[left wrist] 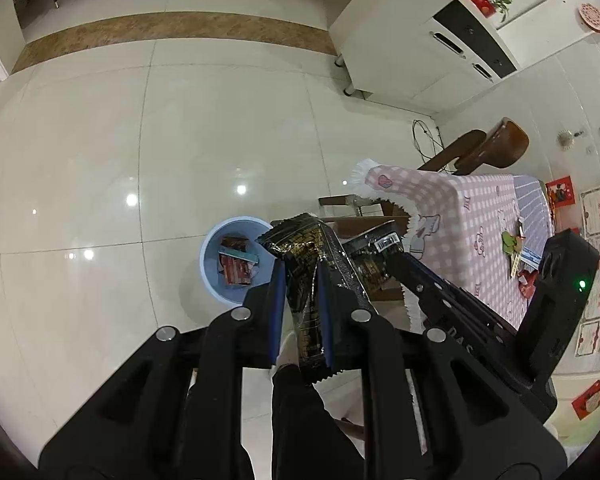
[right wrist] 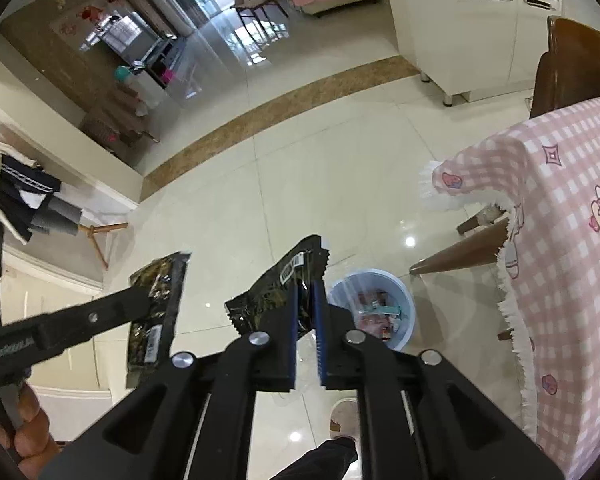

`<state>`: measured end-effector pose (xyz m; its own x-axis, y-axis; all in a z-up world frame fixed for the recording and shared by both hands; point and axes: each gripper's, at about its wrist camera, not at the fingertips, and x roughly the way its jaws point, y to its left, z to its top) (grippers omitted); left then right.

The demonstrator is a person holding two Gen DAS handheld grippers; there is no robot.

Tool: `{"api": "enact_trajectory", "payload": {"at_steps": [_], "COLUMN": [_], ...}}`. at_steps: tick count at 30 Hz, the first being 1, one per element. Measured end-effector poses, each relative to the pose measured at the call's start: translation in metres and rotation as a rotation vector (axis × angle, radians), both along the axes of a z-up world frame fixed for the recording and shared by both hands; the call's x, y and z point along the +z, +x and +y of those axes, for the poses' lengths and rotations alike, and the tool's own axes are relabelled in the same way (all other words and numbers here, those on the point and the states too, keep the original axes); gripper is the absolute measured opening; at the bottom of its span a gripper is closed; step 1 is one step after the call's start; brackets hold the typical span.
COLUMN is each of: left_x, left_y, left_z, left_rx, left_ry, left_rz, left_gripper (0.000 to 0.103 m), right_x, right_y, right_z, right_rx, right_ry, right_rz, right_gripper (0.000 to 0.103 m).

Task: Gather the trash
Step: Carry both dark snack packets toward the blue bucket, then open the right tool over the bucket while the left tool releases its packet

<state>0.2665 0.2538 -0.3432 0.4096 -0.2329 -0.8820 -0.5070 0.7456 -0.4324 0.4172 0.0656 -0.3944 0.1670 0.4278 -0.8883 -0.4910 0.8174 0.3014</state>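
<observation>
My left gripper (left wrist: 300, 276) is shut on a black and gold snack wrapper (left wrist: 306, 280) and holds it in the air just right of a pale blue trash bin (left wrist: 212, 276) on the floor. The bin holds red wrappers. My right gripper (right wrist: 307, 288) is shut on a second black wrapper (right wrist: 276, 296), just left of the same bin (right wrist: 404, 300). The right gripper shows in the left wrist view (left wrist: 388, 250), and the left gripper with its wrapper (right wrist: 156, 312) shows in the right wrist view.
A table with a pink checked cloth (left wrist: 480, 208) stands to the right, with more scraps (left wrist: 516, 248) on it. A brown chair (left wrist: 500, 148) and a white cabinet (left wrist: 412, 40) lie beyond. Glossy tiled floor (left wrist: 140, 160) surrounds the bin.
</observation>
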Motion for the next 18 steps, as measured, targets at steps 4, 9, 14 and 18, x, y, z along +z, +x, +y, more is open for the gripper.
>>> {"api": "enact_trajectory", "payload": {"at_steps": [4,9,14,18], "left_x": [-0.007,-0.013,-0.016,-0.018], "left_y": [-0.002,0.005,0.014,0.024], "left_z": [0.004,0.000,-0.010,-0.020], "left_rx": [0.007,-0.006,-0.042,-0.077], "left_ry": [-0.011,-0.018,-0.008,0.002], "left_rz": [0.014,0.035,0.057,0.073], "left_gripper": [0.016,0.016,0.016,0.016], "right_x": [-0.005,-0.002,0.005,0.013], "right_y": [0.000,0.000,0.005,0.007], "right_z": [0.003,0.001,-0.010,-0.019], "right_rx": [0.007,-0.004,-0.031,-0.053], "right_ry": [-0.030,-0.038,-0.033,-0.028], "right_rz": [0.006,0.009,0.004,0.002], "right_gripper": [0.016,0.018,0.018,0.020]}}
